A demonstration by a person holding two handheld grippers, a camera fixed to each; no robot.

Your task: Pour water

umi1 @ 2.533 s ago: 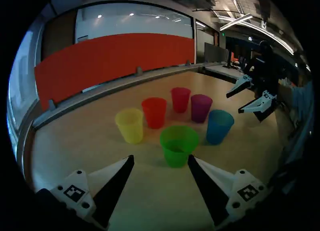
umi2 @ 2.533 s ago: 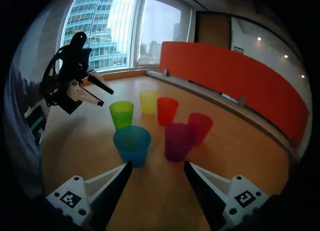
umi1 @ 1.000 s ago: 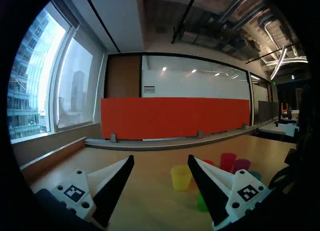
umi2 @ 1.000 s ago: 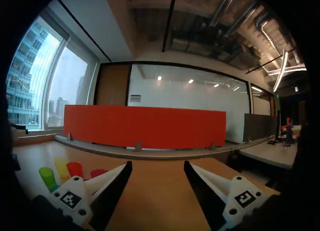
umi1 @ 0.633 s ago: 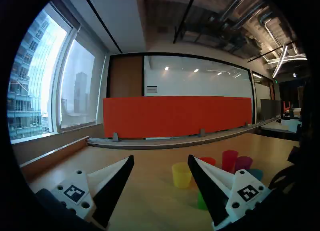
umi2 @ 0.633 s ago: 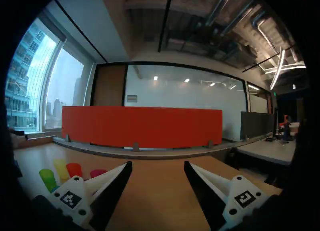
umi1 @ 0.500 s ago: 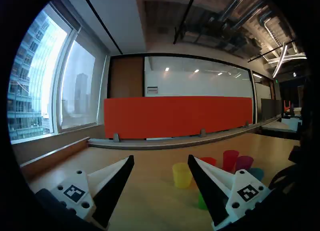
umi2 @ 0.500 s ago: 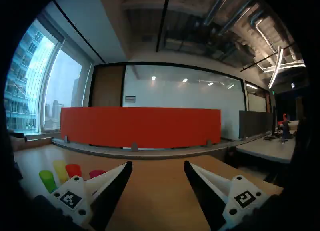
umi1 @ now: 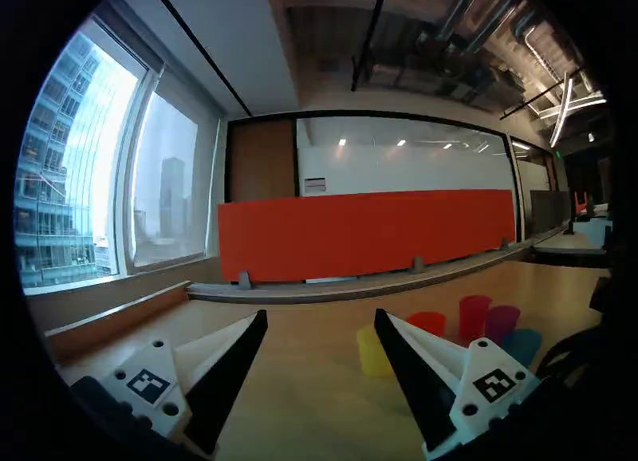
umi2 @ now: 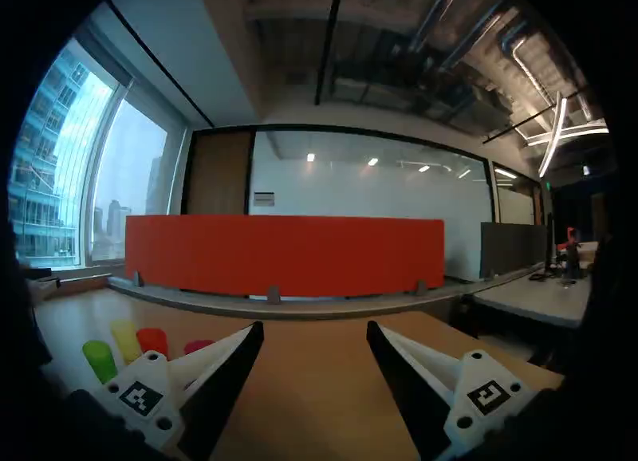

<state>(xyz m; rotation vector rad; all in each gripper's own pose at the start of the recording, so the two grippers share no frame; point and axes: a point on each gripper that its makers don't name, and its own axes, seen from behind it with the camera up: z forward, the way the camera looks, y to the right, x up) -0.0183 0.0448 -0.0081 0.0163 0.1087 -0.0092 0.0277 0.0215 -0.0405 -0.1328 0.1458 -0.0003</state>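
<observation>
Several coloured plastic cups stand on the wooden table (umi1: pixel 319 381). In the left gripper view a yellow cup (umi1: pixel 372 352), a red cup (umi1: pixel 427 323), a pink cup (umi1: pixel 474 315), a purple cup (umi1: pixel 502 323) and a blue cup (umi1: pixel 524 345) sit low at the right, partly behind the right finger. My left gripper (umi1: pixel 319 333) is open and holds nothing. In the right gripper view a green cup (umi2: pixel 100 360), a yellow cup (umi2: pixel 126 339), a red cup (umi2: pixel 152 340) and a pink cup (umi2: pixel 196 346) sit at the lower left. My right gripper (umi2: pixel 315 341) is open and holds nothing.
An orange partition (umi2: pixel 283 255) runs along the table's far edge on a grey rail. Tall windows (umi1: pixel 80 190) are at the left. Another desk (umi2: pixel 534 297) stands at the right, beyond the table's edge.
Both grippers have tilted up from looking down on the cups to looking level across the table. In the last half second the left gripper view has shifted so the cups sit further right.
</observation>
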